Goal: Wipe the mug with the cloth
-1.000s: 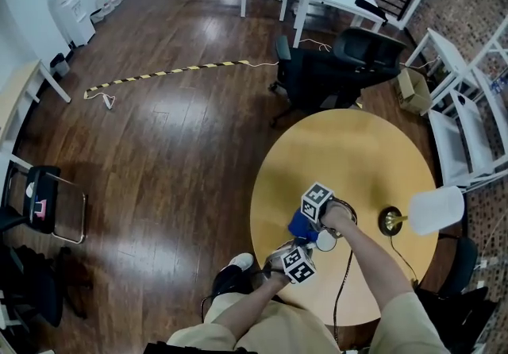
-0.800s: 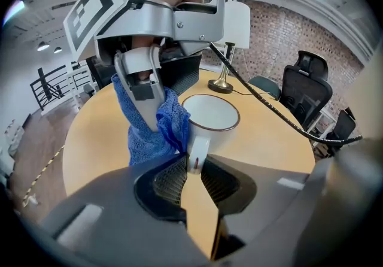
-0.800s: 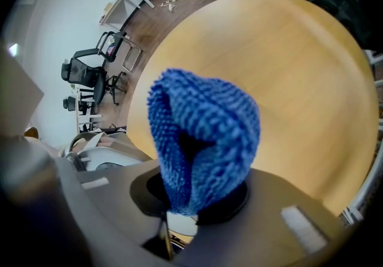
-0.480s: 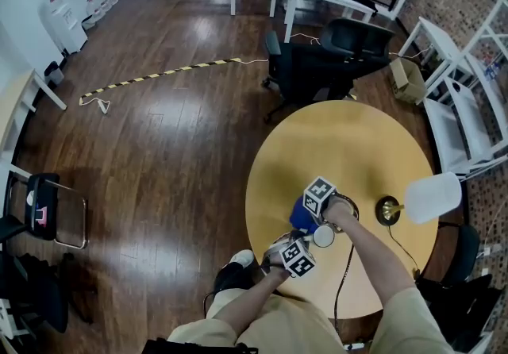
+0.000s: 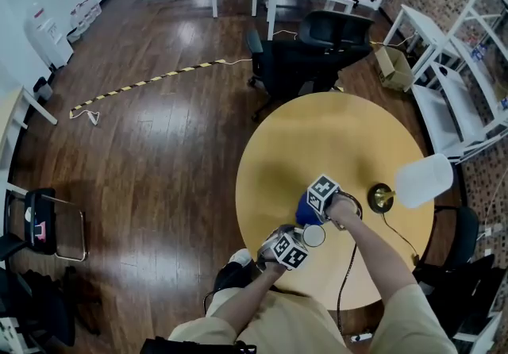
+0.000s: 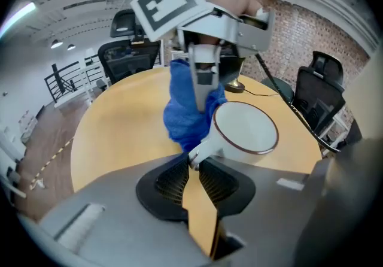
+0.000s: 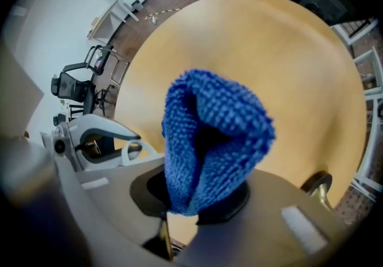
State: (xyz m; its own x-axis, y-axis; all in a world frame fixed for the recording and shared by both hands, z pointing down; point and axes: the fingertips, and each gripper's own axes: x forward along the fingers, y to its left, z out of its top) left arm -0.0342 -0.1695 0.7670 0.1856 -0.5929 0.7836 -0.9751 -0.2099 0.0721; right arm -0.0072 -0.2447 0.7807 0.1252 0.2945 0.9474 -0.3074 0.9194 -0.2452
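Note:
A white mug [image 6: 246, 131] with a brown rim hangs over the round wooden table [image 5: 333, 138]. My left gripper [image 6: 192, 164] has its jaws closing tight on the mug's handle [image 6: 203, 149]. A blue cloth [image 7: 209, 134] is bunched in my shut right gripper [image 7: 197, 206]. In the left gripper view that right gripper [image 6: 203, 89] comes down from above and presses the cloth [image 6: 185, 113] against the mug's far left side. From the head view the mug [image 5: 313, 235] sits between the left gripper [image 5: 295, 245] and the cloth [image 5: 304, 209].
A desk lamp with a white shade [image 5: 423, 180] and a brass base [image 5: 381, 198] stands on the table's right side. Its cable [image 5: 345, 281] runs off the near edge. A black office chair [image 5: 317, 47] stands behind the table.
The head camera has swung a little. Both grippers stay together at the mug, and the right gripper with the cloth has shifted slightly along the mug's side.

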